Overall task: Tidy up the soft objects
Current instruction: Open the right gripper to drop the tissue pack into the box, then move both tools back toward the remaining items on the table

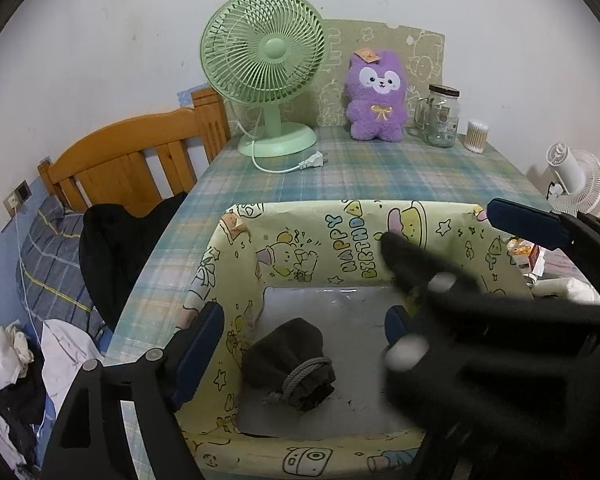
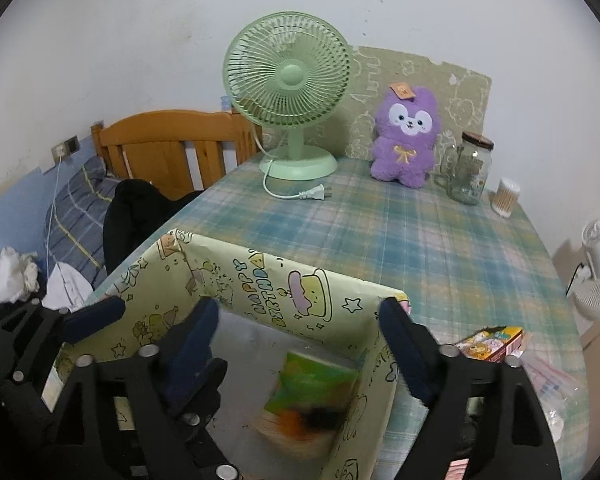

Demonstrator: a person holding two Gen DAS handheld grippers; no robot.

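While both claws hang over the box [image 1: 300, 232], I judge the job partly done: a dark drawstring pouch [image 1: 290, 364] already lies on the box floor, and in the right wrist view a blurred green and orange thing [image 2: 308, 392] sits at the bottom too, though I cannot make out what it is. My left gripper [image 1: 304, 332] stands spread wide with nothing between its fingers, directly above the pouch. My right gripper [image 2: 300, 340] is likewise spread and empty, its fingers straddling the inside of the box near the right wall. The purple plush toy [image 1: 376, 96] sits upright at the far end of the table [image 1: 380, 168], well apart from the box, beside the green fan [image 1: 264, 60] and the glass jar [image 1: 442, 116]. I reckon that plush is what remains to bring in
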